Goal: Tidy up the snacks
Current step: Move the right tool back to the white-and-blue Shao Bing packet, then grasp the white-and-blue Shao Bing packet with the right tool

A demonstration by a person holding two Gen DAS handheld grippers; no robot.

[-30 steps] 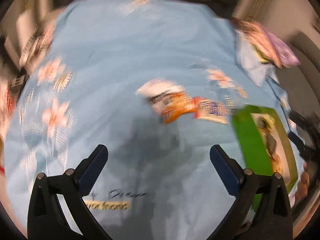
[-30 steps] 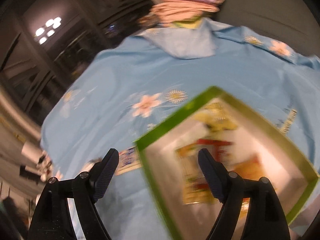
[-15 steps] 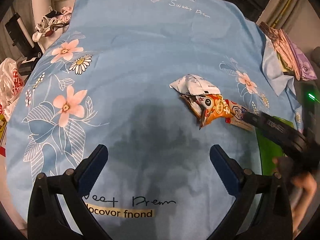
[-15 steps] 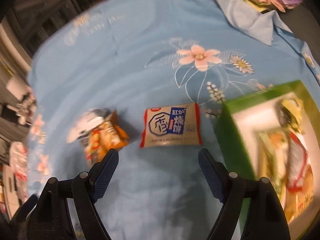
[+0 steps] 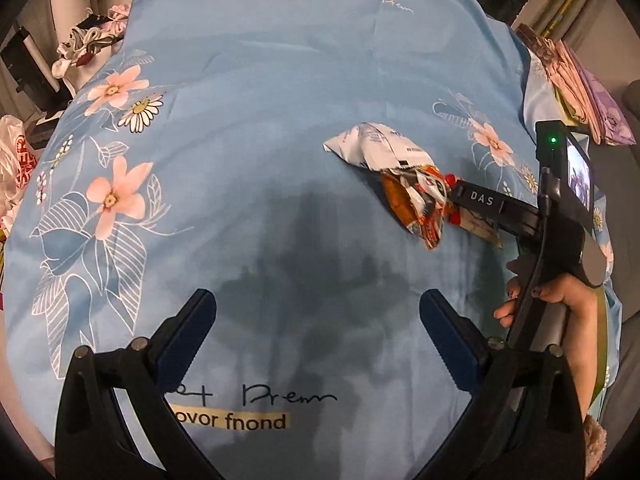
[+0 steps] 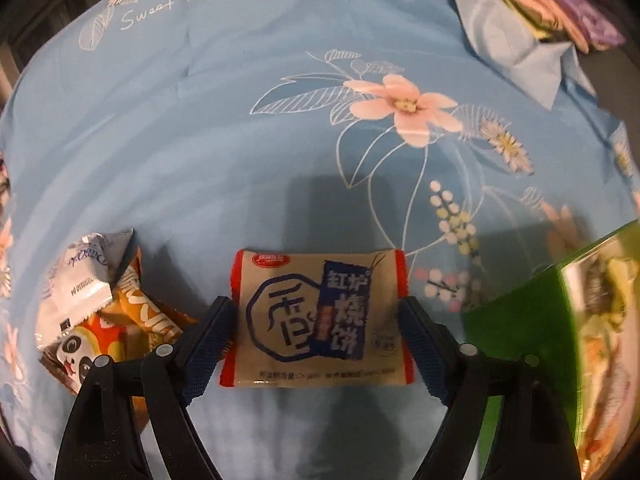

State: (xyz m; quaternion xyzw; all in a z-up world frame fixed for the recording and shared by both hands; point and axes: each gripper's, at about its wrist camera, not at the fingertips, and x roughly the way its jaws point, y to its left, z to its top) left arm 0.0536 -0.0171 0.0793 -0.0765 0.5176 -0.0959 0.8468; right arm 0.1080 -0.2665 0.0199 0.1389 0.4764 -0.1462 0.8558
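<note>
A beige snack packet [image 6: 320, 320] with red ends and blue print lies flat on the blue flowered sheet [image 6: 200, 140]. My right gripper [image 6: 315, 304] straddles it, one finger at each red end; its jaws are opening and do not squeeze it. Left of it, a white packet [image 6: 86, 264] overlaps an orange panda packet [image 6: 116, 328]. A green box [image 6: 516, 320] holding snacks stands at the right. In the left wrist view my left gripper [image 5: 316, 298] hangs open over bare sheet, with the white packet [image 5: 380, 150] and the panda packet [image 5: 420, 200] ahead to the right.
A person's hand [image 5: 552, 296] holds the right gripper's handle at the right edge. Folded pink and purple cloths [image 6: 552, 12] are stacked at the far right corner of the bed. Clutter [image 5: 88, 40] and a white plastic bag [image 5: 16, 152] lie off the bed's left side.
My right gripper swung from above the green box leftward and down onto the beige packet, and now shows in the left wrist view. The left gripper sank slightly and stayed open.
</note>
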